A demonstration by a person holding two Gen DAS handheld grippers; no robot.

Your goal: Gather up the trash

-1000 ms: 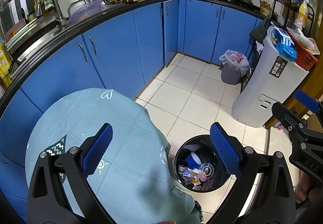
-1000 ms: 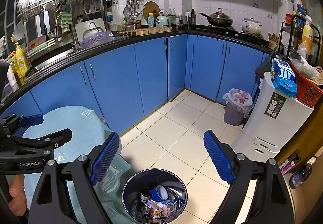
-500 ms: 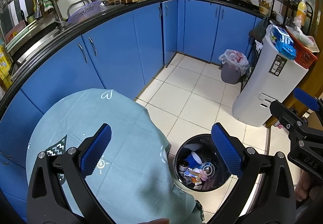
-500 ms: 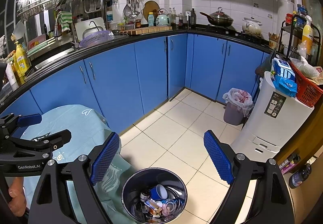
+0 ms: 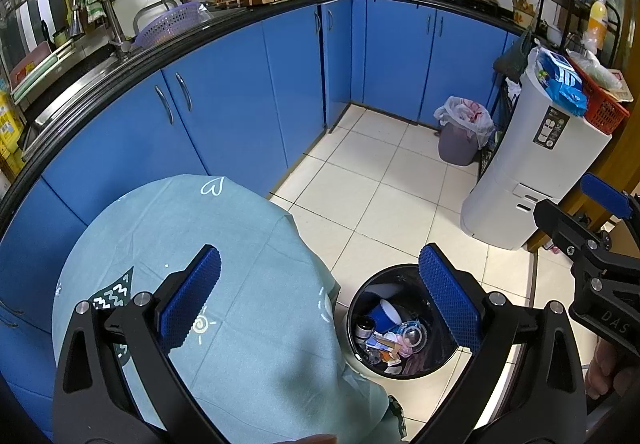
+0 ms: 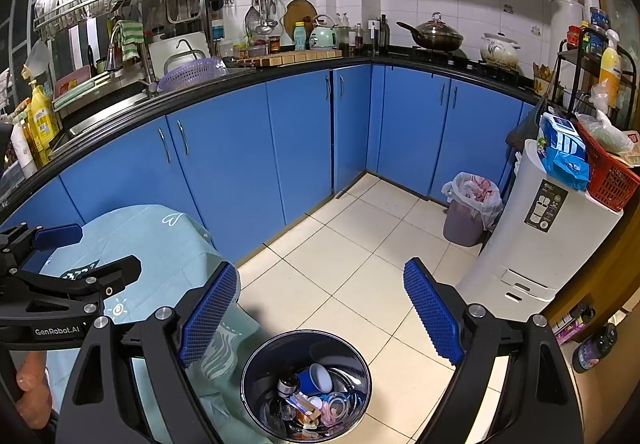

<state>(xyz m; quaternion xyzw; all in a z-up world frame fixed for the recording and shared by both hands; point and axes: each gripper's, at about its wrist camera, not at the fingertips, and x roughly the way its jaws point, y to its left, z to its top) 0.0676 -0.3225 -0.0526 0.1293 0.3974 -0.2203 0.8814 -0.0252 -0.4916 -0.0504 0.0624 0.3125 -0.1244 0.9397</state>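
Hanging spread wide and empty, both tongs (left [image 5: 320, 298], right [image 6: 316, 316]) flank the trash bin [image 6: 256, 368] beside the table's edge [image 5: 308, 256].

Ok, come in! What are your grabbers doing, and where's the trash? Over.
Left gripper open, empty. Right gripper open, empty. Trash in the bin on the floor beside the table. Nothing in the way.

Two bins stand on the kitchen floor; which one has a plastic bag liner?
The small grey bin by the blue cabinets, beside the white appliance. The round dark bin below the grippers has none showing and holds loose trash.
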